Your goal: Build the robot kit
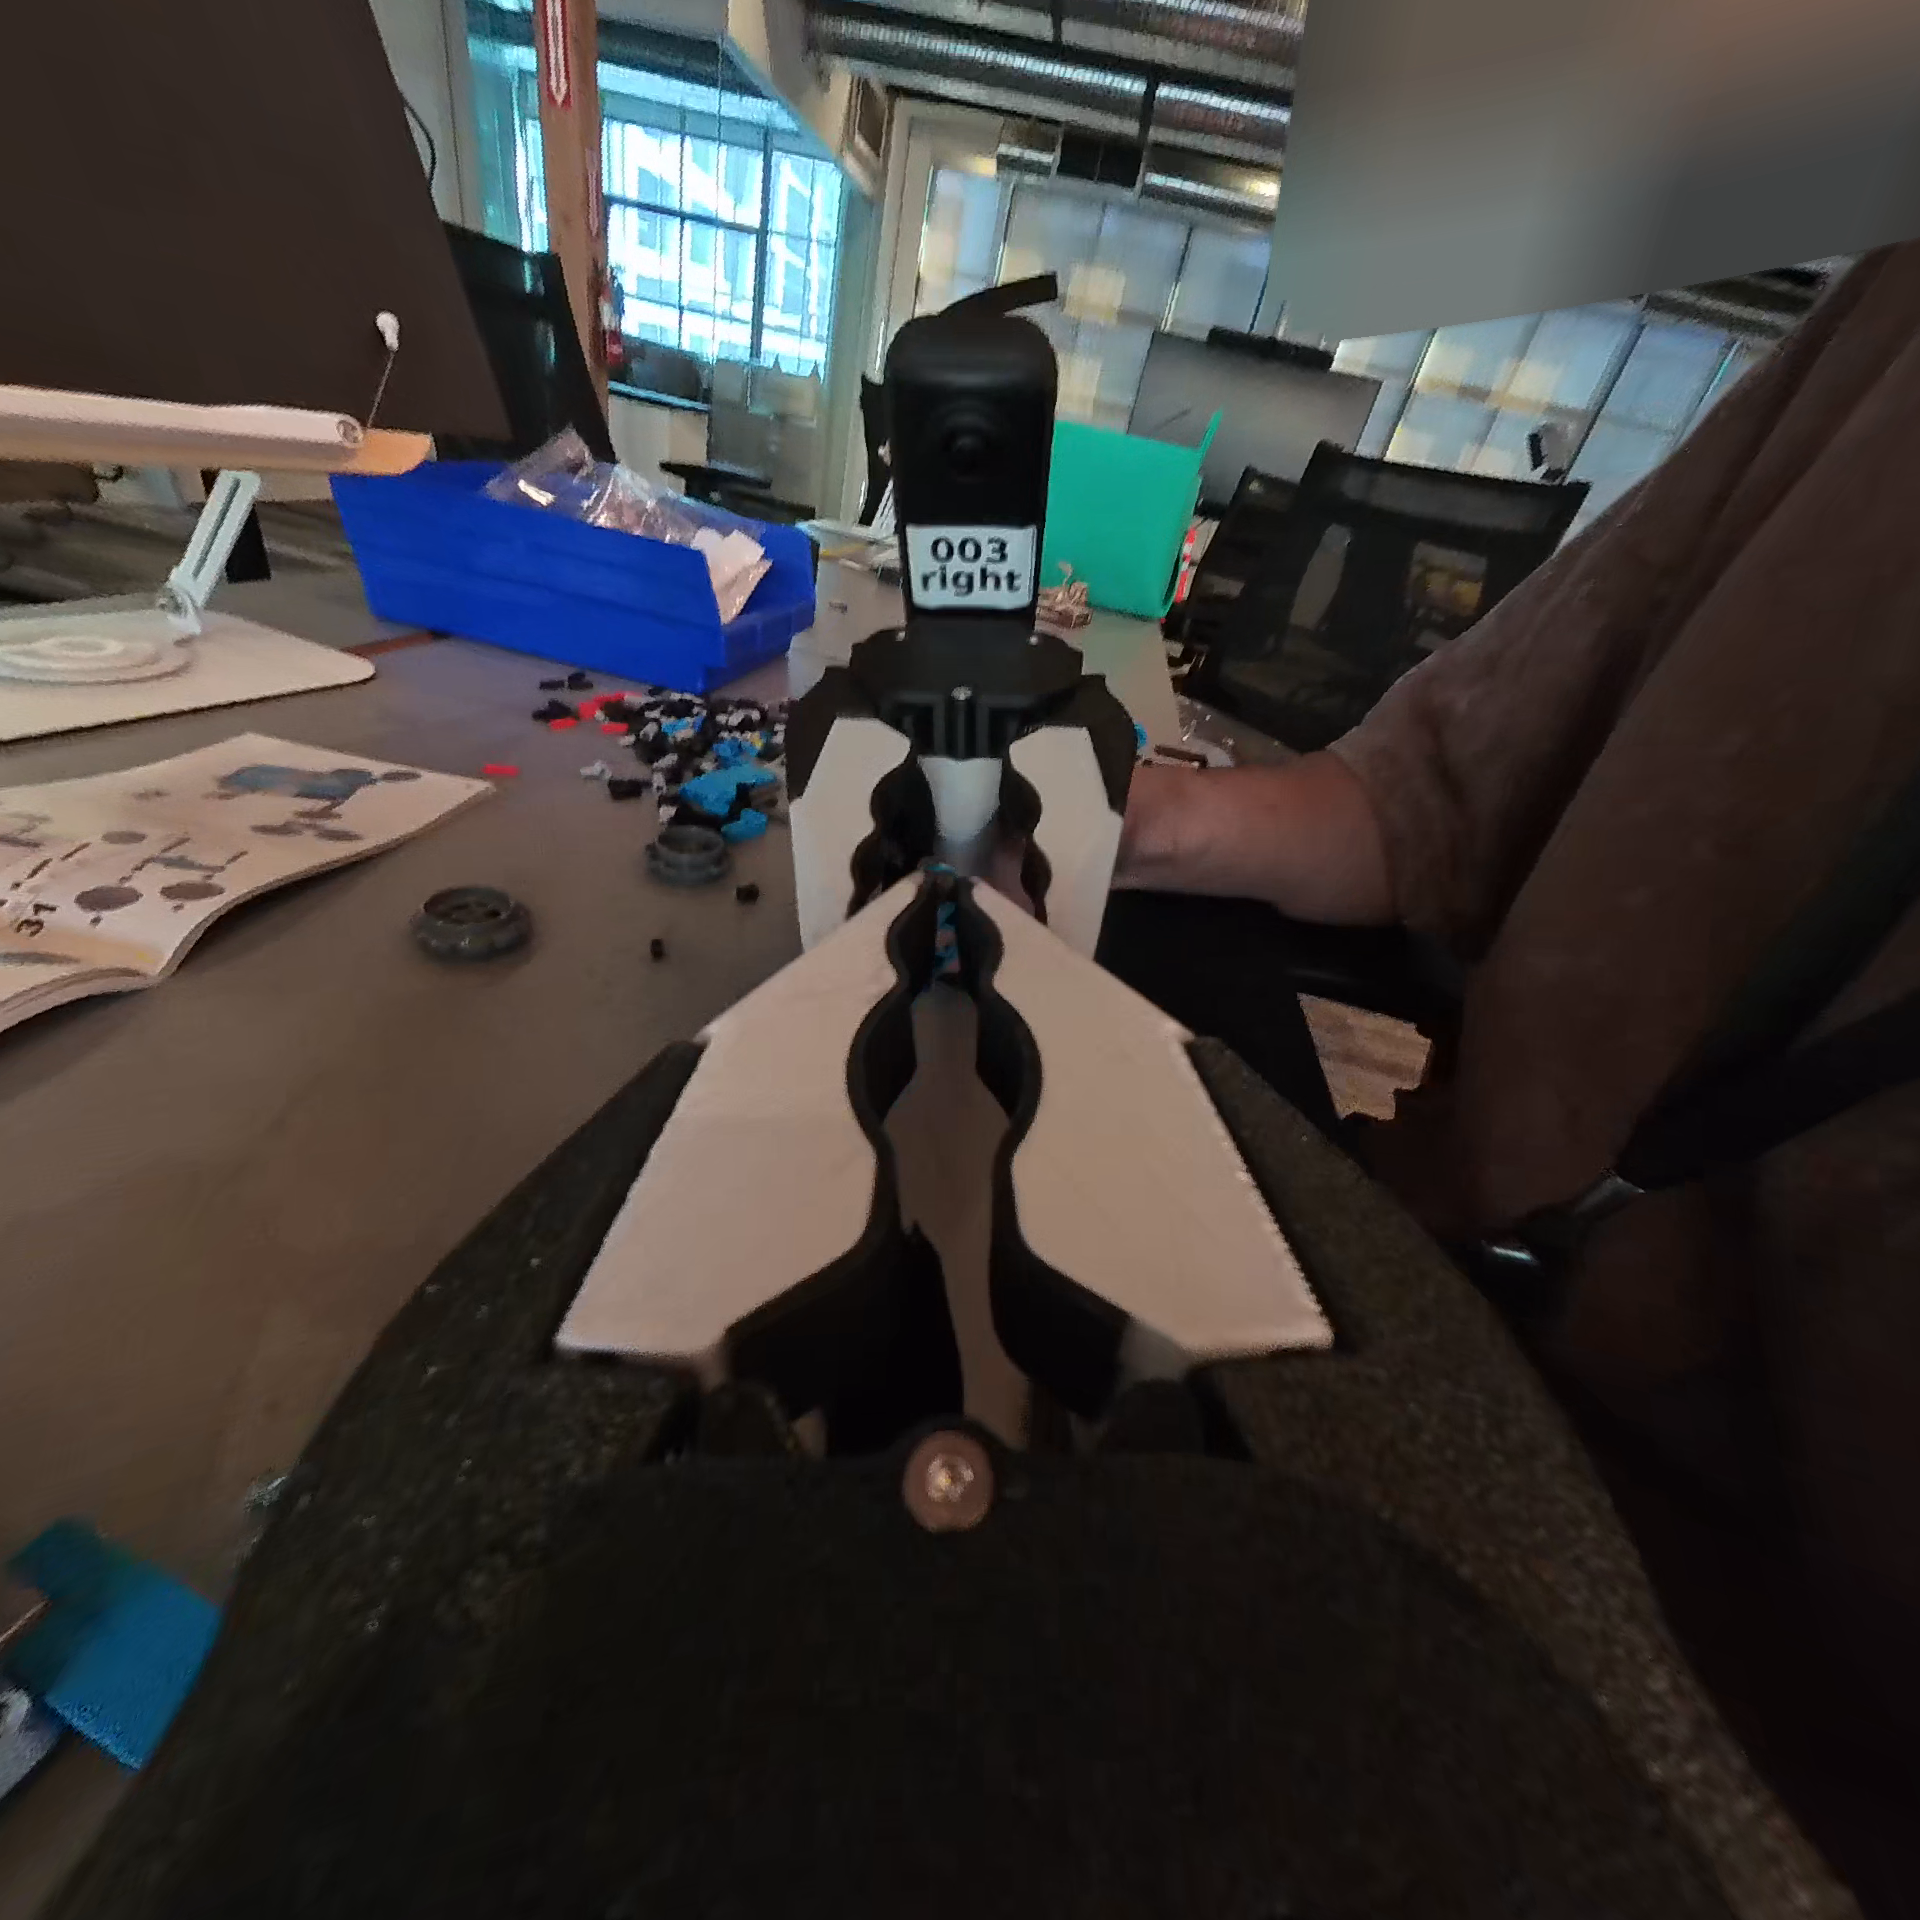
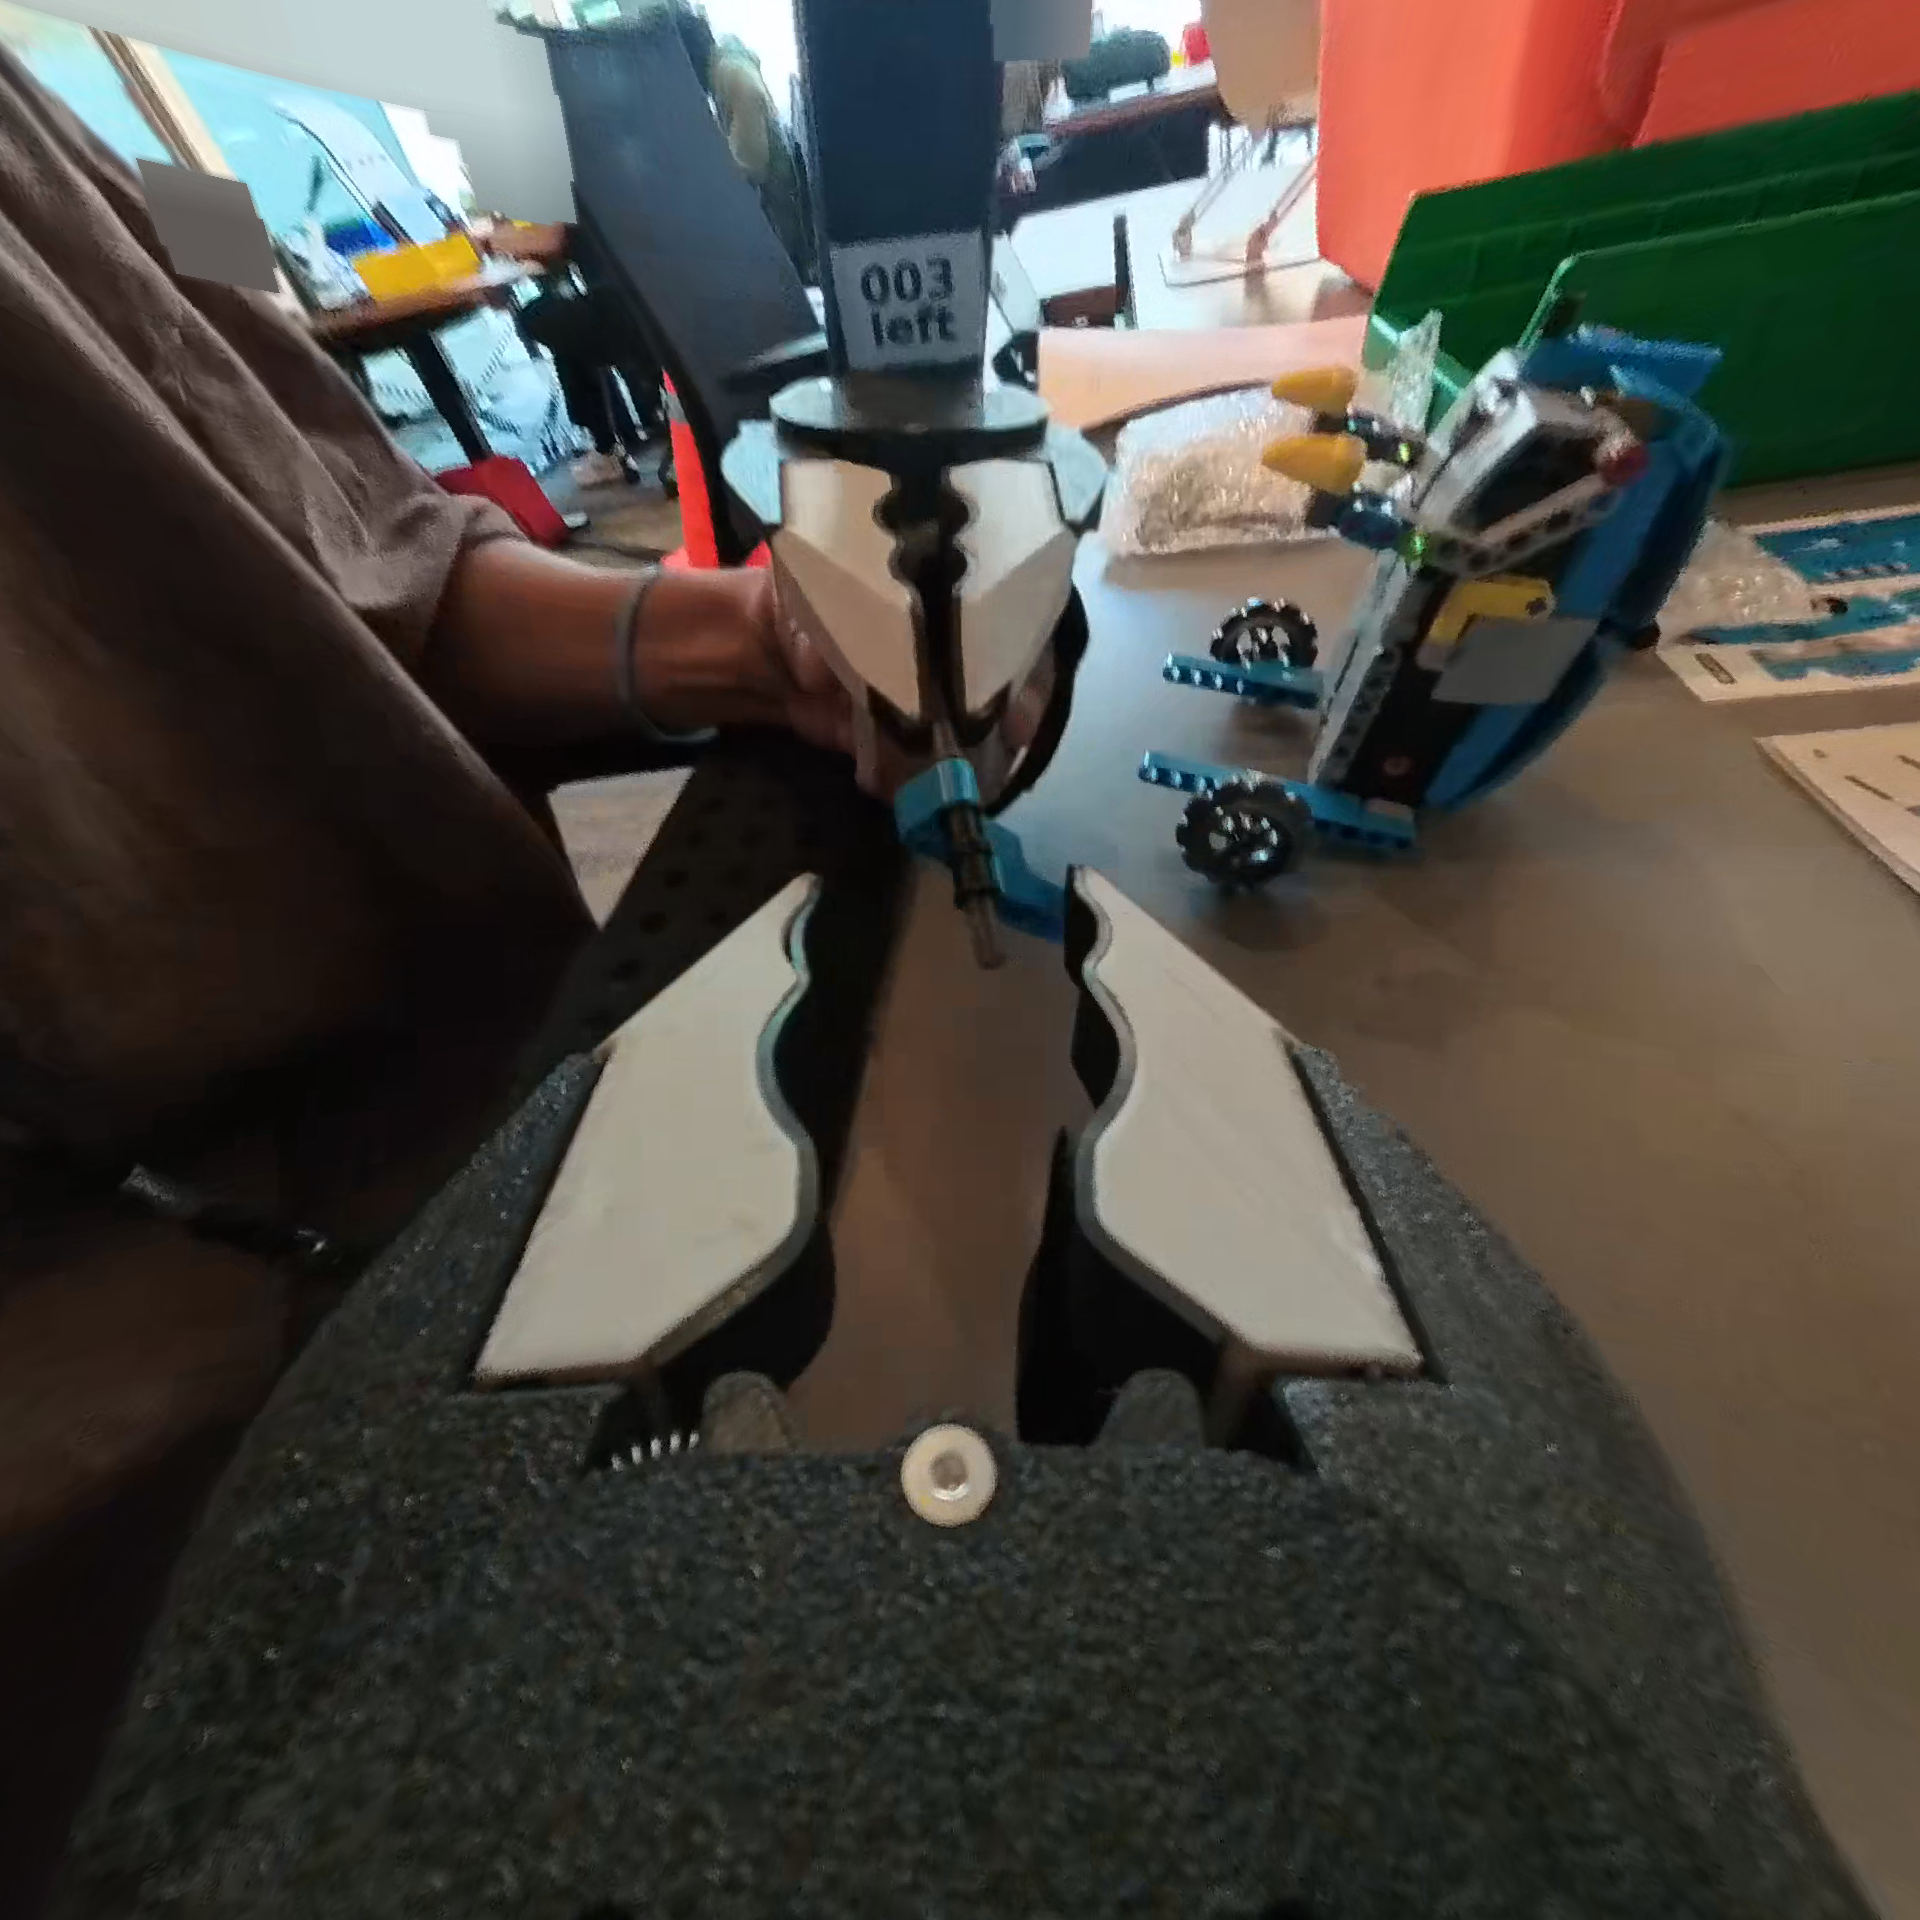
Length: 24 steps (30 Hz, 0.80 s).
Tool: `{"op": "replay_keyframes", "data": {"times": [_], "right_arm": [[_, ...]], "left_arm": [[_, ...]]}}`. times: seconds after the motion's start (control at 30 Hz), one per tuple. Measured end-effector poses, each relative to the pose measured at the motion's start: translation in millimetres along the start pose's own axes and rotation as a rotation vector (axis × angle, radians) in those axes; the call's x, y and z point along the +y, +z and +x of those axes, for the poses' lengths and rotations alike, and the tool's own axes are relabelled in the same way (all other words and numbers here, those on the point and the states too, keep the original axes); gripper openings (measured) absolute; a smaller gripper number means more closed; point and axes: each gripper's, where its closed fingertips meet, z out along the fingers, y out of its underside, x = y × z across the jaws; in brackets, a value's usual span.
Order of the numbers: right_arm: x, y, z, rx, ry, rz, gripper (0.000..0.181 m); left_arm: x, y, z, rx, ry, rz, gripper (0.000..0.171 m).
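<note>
2 grippers meet: left gripper [image 1: 940,904] pinches a blue piece [image 2: 951,821], apparently axled; right gripper [image 2: 940,914] gapes, holding nothing.

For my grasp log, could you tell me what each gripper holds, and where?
The left gripper pinches the dark axle of a small blue piece at its upper end; the right gripper is open, empty.

Daylight from windows [image 1: 717,208] upper left of my left view. Soft shadows. Fisheye bending at edges. My right view blurred, background unfocused.
</note>
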Motion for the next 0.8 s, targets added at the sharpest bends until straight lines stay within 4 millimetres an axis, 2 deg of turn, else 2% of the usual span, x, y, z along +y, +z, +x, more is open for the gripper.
{"op": "replay_keyframes", "data": {"times": [0.03, 0.2, 0.8], "right_arm": [[-2, 3, -3, -0.010, 0.000, 0.013, 0.044], [-7, 1, -9, 0.017, -0.096, 0.028, 0.008], [-6, -5, -15, -0.022, -0.029, 0.012, 0.007]], "left_arm": [[-2, 0, 2, 0.006, 0.000, 0.013, 0.003], [-4, 0, 5, 0.016, 0.011, 0.020, 0.003], [-1, 6, 7, -0.013, 0.059, 0.000, 0.002]]}}
